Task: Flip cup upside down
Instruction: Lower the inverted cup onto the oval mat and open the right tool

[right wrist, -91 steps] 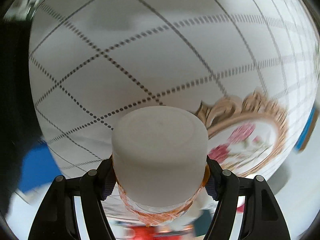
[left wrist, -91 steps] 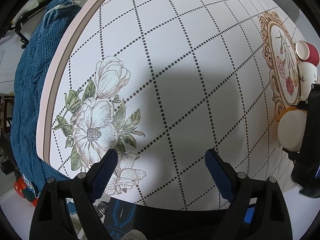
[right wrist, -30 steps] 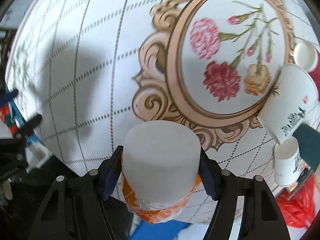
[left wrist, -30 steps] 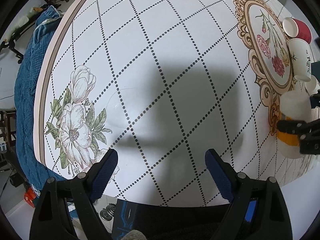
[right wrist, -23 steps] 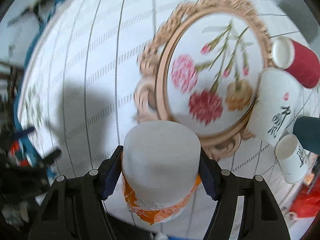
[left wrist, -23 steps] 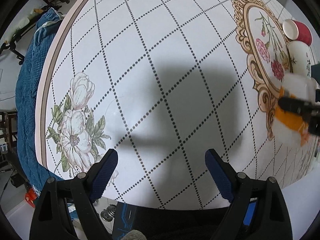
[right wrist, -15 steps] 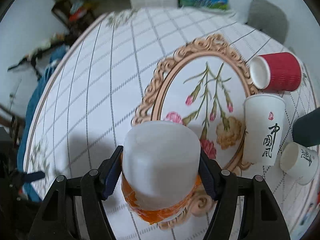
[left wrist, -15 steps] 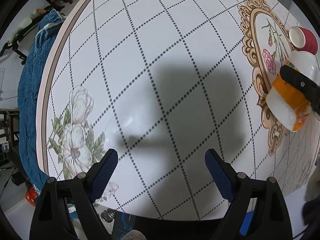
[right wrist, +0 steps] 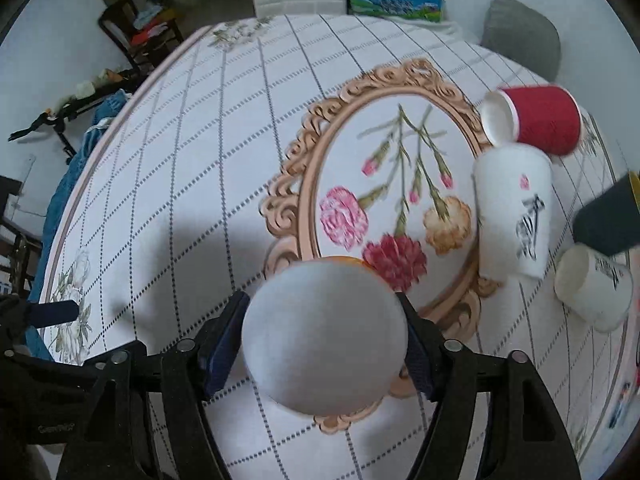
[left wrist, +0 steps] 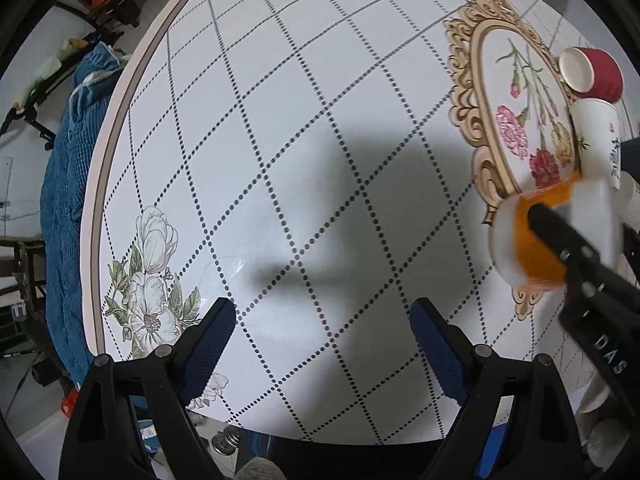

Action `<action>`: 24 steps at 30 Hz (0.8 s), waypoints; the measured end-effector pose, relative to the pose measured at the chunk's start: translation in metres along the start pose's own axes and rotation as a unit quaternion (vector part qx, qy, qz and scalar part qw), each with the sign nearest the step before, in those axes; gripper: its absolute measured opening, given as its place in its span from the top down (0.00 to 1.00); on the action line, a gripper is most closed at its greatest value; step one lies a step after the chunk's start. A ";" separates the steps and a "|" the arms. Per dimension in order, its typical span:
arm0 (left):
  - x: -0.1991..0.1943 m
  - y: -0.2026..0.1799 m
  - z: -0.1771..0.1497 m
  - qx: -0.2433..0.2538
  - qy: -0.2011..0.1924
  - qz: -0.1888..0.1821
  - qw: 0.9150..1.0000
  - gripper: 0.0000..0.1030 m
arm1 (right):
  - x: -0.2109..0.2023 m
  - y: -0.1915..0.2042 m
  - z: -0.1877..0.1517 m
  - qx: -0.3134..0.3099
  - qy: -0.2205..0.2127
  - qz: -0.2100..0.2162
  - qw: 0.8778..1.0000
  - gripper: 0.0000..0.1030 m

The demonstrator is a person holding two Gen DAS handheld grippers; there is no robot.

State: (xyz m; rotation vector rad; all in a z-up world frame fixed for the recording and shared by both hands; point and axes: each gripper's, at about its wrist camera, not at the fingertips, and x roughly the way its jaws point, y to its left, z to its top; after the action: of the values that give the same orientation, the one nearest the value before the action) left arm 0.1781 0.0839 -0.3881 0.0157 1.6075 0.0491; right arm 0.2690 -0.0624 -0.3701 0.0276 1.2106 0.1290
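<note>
My right gripper [right wrist: 324, 340] is shut on a frosted white cup with an orange band [right wrist: 324, 340], held above the table near the bottom of the gold oval frame print. In the right wrist view I see its round white end face toward the camera. In the left wrist view the cup [left wrist: 556, 232] is tilted on its side in the air at the right, with the right gripper's black finger [left wrist: 560, 240] across the orange band. My left gripper [left wrist: 320, 332] is open and empty over the near table edge.
A round table [right wrist: 200, 160] with a dotted grid cloth. On the right lie a red cup [right wrist: 536, 120], a tall white cup [right wrist: 516, 216], a small white cup [right wrist: 592, 288] and a dark cup [right wrist: 608, 220]. A blue quilt [left wrist: 64, 200] hangs at the left.
The right gripper has kept turning the cup and tipped it further over, so its flat end now faces the right wrist camera. The left gripper has stayed open, drifting slightly.
</note>
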 end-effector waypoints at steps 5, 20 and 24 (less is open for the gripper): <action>-0.027 -0.014 -0.012 0.014 -0.030 0.014 0.999 0.13 | -0.024 -0.014 -0.009 0.033 -0.002 -0.006 0.999 0.11; -0.112 -0.037 -0.056 0.053 -0.111 -0.010 0.992 0.06 | -0.154 -0.064 -0.057 0.122 -0.032 -0.076 0.989 0.06; -0.153 -0.041 -0.070 0.065 -0.139 -0.018 0.988 0.06 | -0.204 -0.064 -0.066 0.125 -0.052 -0.080 0.988 0.06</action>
State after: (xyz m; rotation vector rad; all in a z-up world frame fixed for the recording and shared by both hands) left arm 0.1146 0.0350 -0.2348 0.0902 1.3292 -0.0828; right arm 0.1425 -0.1519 -0.2094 0.1539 1.1146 -0.1624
